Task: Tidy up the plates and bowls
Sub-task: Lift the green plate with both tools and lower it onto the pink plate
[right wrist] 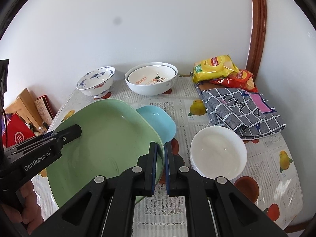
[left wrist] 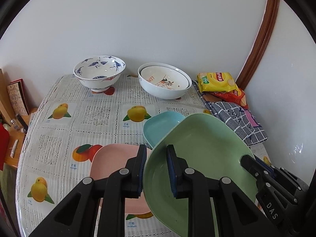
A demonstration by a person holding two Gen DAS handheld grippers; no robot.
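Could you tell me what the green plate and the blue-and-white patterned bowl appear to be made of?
The green plate looks like matte plastic or melamine, possibly wheat-straw composite: soft, dull sheen, faint specks, thin rim; both grippers grip its edges. The blue-and-white patterned bowl looks like glazed porcelain: sharp glossy highlights, painted crane motifs under the glaze and a raised foot. Neither can be confirmed by look alone.

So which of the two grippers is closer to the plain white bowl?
Right. The right gripper grips the near rim of the green plate, just beside the white bowl; the left gripper holds the opposite rim, the whole plate between it and the bowl.
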